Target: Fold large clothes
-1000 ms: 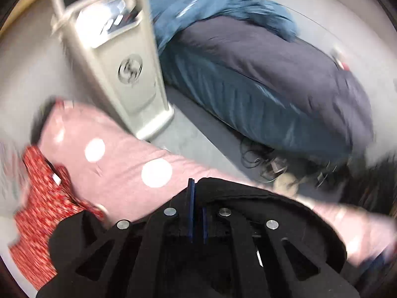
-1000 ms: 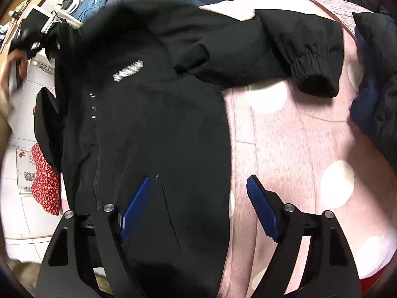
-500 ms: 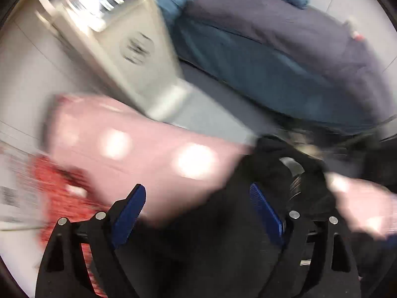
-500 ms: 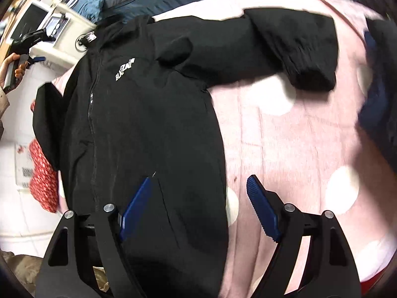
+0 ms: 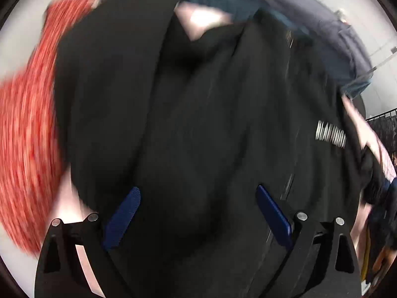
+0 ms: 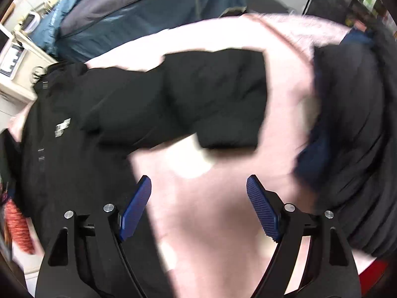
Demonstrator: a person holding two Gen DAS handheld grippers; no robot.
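Black fabric fills nearly the whole left wrist view: a jacket point(image 5: 198, 124) spread on a pink spotted cover point(image 5: 201, 19), its white chest lettering point(image 5: 330, 134) at about 3 o'clock from the left gripper point(image 5: 196, 213). That gripper's blue pads stand far apart with the jaws opening; the jacket's body lies beneath and between them, and no pad presses on it. Red patterned cloth point(image 5: 27, 129) streaks the frame from 8 to 11 o'clock, blurred. In the right wrist view the right gripper point(image 6: 198, 208) also holds its jaws wide and grips nothing; bare pink cover point(image 6: 211, 223) lies between its pads. There the jacket point(image 6: 74, 173) sits from 8 to 11 o'clock of the jaws, its hem edge running just beside the left pad, while one sleeve point(image 6: 211, 99) stretches across at 12 o'clock, cuff toward 1 o'clock. A dark heap of clothing point(image 6: 352, 149) lies at 2 to 3 o'clock, and blue bedding point(image 6: 139, 15) is beyond at 11 o'clock.
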